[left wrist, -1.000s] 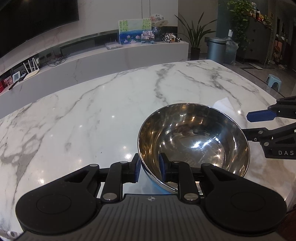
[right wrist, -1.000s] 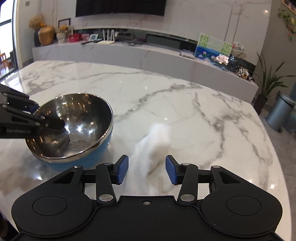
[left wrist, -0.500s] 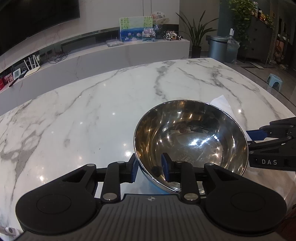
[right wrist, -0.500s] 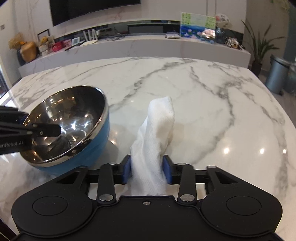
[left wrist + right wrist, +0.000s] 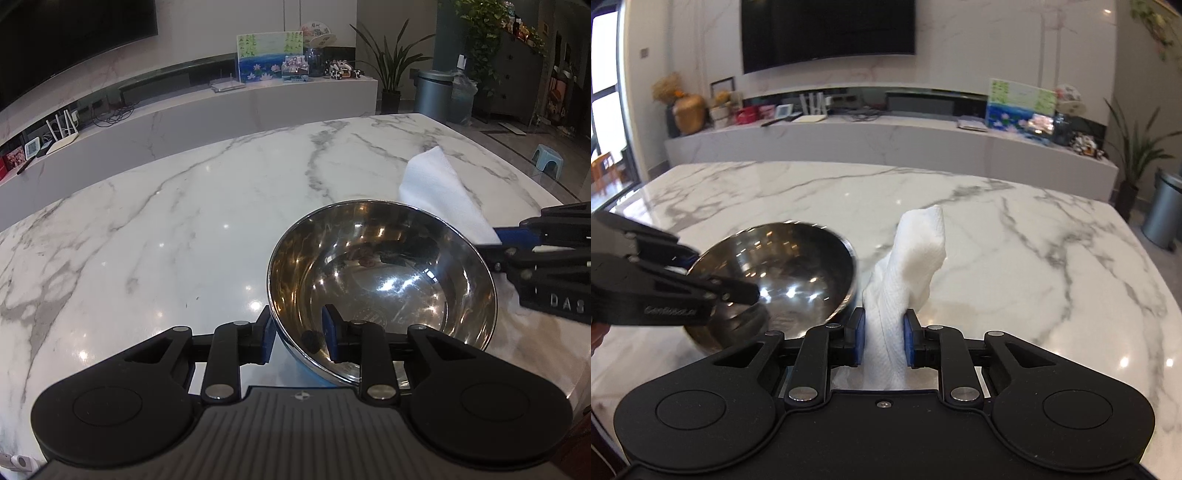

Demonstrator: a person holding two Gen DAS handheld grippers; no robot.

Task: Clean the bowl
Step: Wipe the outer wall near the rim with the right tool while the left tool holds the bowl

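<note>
A steel bowl [image 5: 384,280] with a blue outside sits on the marble table [image 5: 184,221]. My left gripper [image 5: 297,338] is shut on the bowl's near rim, one finger inside and one outside. The bowl also shows in the right wrist view [image 5: 783,273], tilted, with the left gripper [image 5: 737,291] on its rim. My right gripper [image 5: 883,341] is shut on a white cloth [image 5: 908,273] that stands up between the fingers, just right of the bowl. The cloth [image 5: 443,192] and right gripper [image 5: 496,236] show behind the bowl's right side in the left wrist view.
The marble table [image 5: 1015,236] stretches ahead and to the right. A long white cabinet [image 5: 886,136] with a painting, ornaments and a router stands beyond it. A grey bin [image 5: 1165,210] and a potted plant stand at the right.
My right gripper closed on the white cloth and lifted it up beside the bowl. My left gripper kept its hold on the rim and tilted the bowl.
</note>
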